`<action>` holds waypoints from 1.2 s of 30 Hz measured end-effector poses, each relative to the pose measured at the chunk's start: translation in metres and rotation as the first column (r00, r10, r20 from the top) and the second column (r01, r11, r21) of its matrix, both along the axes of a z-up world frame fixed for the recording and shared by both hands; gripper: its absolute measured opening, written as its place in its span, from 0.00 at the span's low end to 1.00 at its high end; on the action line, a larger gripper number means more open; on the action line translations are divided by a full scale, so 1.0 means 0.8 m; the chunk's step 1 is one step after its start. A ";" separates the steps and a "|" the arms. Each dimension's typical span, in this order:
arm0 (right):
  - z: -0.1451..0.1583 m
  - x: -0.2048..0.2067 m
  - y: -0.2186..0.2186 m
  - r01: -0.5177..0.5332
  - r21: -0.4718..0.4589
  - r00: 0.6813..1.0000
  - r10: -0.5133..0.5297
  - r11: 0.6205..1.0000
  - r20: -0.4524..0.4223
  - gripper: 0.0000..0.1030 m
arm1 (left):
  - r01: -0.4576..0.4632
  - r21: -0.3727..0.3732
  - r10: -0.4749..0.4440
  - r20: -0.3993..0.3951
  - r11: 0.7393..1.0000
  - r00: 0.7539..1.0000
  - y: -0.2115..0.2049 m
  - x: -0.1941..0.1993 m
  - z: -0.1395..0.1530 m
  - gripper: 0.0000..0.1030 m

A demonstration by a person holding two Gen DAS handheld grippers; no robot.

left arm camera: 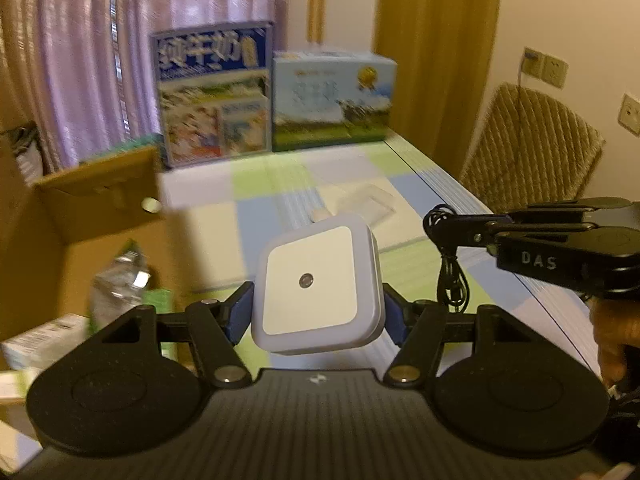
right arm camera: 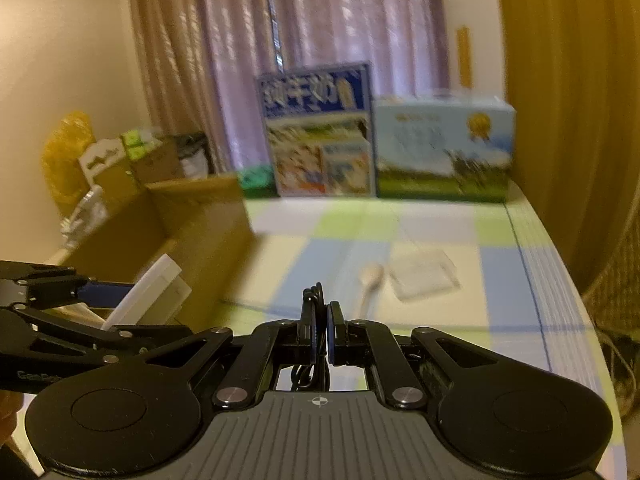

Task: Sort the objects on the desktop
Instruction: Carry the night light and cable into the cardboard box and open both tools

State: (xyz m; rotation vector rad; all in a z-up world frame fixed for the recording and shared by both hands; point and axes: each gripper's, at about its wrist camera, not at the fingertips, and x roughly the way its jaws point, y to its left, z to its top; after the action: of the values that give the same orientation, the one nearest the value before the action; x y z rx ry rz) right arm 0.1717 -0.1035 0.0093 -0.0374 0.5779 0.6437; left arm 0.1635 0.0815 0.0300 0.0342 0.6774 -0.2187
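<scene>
Lettering "DAS" marks your right gripper [left arm camera: 434, 224], pinching a black cable [left arm camera: 452, 280]; your left gripper [left arm camera: 316, 312] clamps the white night-light [left arm camera: 316, 284].

Checked table [right arm camera: 520, 280]: clear tray [right arm camera: 424, 276], two cartons [right arm camera: 320, 132].

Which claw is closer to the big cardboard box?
The left claw. It holds the white night light right beside the cardboard box, next to its open top. The right claw, pinching the black cable, sits farther out over the checked table.
</scene>
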 end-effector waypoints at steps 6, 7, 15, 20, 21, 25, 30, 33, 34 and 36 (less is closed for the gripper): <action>0.043 -0.016 0.061 -0.082 0.035 0.996 0.081 0.996 0.048 0.02 | -0.058 0.043 0.056 0.047 0.997 0.997 0.055 -0.020 0.041 0.59; 0.049 -0.019 0.073 -0.099 0.038 0.994 0.097 0.994 0.056 0.02 | -0.071 0.052 0.069 0.050 0.996 0.996 0.065 -0.023 0.046 0.59; 0.074 -0.028 0.162 -0.202 0.033 0.977 0.200 0.979 0.072 0.02 | -0.177 0.093 0.173 0.050 0.980 0.984 0.145 -0.039 0.060 0.59; 0.075 -0.028 0.197 -0.240 0.021 0.969 0.238 0.971 0.068 0.02 | -0.211 0.087 0.208 0.043 0.974 0.977 0.178 -0.042 0.060 0.59; 0.074 -0.027 0.205 -0.245 0.019 0.968 0.243 0.969 0.065 0.02 | -0.216 0.083 0.213 0.042 0.973 0.976 0.183 -0.043 0.060 0.59; 0.068 -0.022 0.223 -0.257 0.004 0.965 0.256 0.966 0.052 0.02 | -0.226 0.061 0.224 0.037 0.972 0.974 0.196 -0.037 0.054 0.59; 0.055 -0.016 0.239 -0.263 -0.011 0.964 0.264 0.965 0.029 0.02 | -0.231 0.032 0.230 0.033 0.972 0.973 0.210 -0.029 0.048 0.59; 0.047 -0.008 0.243 -0.264 -0.014 0.964 0.264 0.964 0.012 0.02 | -0.233 0.017 0.233 0.021 0.972 0.972 0.217 -0.021 0.041 0.59; 0.045 -0.007 0.242 -0.264 -0.015 0.965 0.264 0.965 0.008 0.02 | -0.234 0.018 0.233 0.017 0.972 0.972 0.219 -0.017 0.038 0.59; 0.040 -0.004 0.244 -0.262 -0.015 0.965 0.262 0.965 -0.004 0.02 | -0.231 0.019 0.231 0.010 0.973 0.973 0.220 -0.012 0.032 0.59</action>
State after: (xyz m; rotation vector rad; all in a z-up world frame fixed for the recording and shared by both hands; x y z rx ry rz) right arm 0.1686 0.0921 0.0410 -0.1294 0.5851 0.8972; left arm 0.1543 0.2579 0.0559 -0.0247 0.6695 0.0127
